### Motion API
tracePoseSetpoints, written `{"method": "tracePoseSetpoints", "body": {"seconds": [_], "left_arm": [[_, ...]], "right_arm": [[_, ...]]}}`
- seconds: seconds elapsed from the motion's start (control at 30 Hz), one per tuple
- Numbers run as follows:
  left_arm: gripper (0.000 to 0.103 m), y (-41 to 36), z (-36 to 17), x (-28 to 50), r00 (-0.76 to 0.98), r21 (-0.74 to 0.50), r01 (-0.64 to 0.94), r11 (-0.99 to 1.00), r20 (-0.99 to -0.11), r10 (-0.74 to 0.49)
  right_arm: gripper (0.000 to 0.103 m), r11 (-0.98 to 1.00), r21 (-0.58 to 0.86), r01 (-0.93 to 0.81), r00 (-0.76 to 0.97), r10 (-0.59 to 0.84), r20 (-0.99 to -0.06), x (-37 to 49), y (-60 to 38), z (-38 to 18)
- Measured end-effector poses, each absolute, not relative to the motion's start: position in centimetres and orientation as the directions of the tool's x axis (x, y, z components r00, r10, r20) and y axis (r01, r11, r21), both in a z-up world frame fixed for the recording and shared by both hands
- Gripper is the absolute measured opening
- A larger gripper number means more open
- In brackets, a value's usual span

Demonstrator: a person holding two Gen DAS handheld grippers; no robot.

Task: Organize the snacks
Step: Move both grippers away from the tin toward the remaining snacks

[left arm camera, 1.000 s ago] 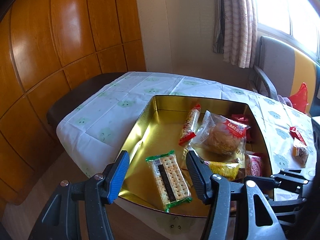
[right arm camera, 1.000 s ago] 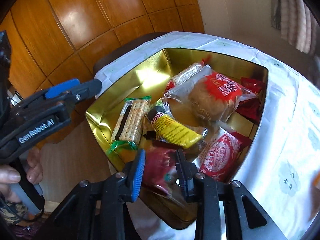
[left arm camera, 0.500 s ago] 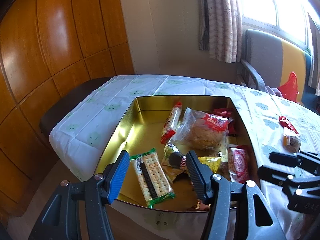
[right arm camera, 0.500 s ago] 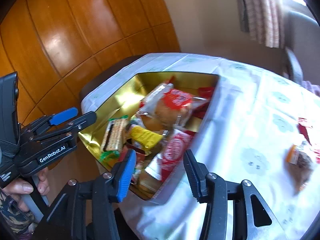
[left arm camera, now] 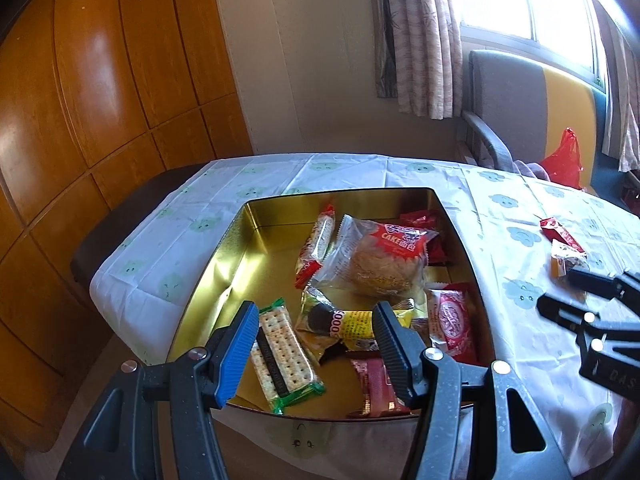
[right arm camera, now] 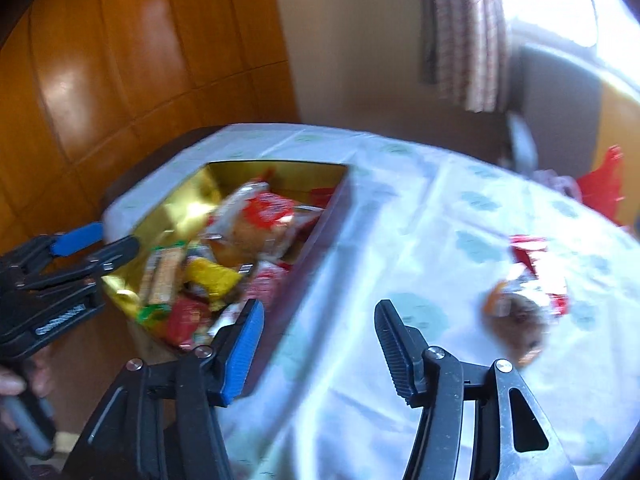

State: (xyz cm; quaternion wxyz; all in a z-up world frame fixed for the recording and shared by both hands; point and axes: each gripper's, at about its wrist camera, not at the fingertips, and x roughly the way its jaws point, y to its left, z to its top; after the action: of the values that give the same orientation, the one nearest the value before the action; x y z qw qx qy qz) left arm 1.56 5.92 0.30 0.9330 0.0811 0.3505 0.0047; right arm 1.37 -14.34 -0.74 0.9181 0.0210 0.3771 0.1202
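Since a second ago the right gripper (right arm camera: 316, 340) has let go of the dark red packet (left arm camera: 376, 380) and swung away from the tin (left arm camera: 216, 264) to hover over the tablecloth (right arm camera: 400, 208); its jaws have just been opening and nothing is between them. The red packet now lies inside the tin at its near edge. The left gripper (left arm camera: 312, 344) hangs above the tin's near edge, jaws apart and gripping nothing.

The gold tin sits on the cloth-covered table. Inside it, a green-edged cracker pack (left arm camera: 284, 356) lies at the near left. A yellow cookie pack (left arm camera: 348, 324) lies beside the crackers, toward the middle. A bagged cake (left arm camera: 380, 260) rests in the middle. A thin red-and-white stick pack (left arm camera: 316, 244) lies to the left of the cake. A pink-red packet (left arm camera: 452, 320) lies along the right wall.

Outside the tin, well to its right on the cloth, lie a small red packet (left arm camera: 560, 234) and, just beside it, a clear-wrapped cake (right arm camera: 516, 312), blurred in the right wrist view.
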Motion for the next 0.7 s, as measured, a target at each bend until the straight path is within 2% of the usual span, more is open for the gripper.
{"method": "tracePoseSetpoints", "body": {"seconds": [0.23, 0.7], "left_arm": [[0.060, 4.7, 0.0, 1.8, 0.743, 0.156, 0.082, 0.984, -0.668, 0.044], [0.060, 0.1, 0.4, 2.0, 0.737, 0.187, 0.188, 0.964, -0.675, -0.013]], "right_arm": [[0.063, 0.995, 0.013, -0.094, 0.725, 0.078, -0.684, 1.0, -15.8, -0.1], [0.066, 0.999, -0.035, -0.036, 0.730, 0.003, -0.683, 0.3, -18.4, -0.6]]}}
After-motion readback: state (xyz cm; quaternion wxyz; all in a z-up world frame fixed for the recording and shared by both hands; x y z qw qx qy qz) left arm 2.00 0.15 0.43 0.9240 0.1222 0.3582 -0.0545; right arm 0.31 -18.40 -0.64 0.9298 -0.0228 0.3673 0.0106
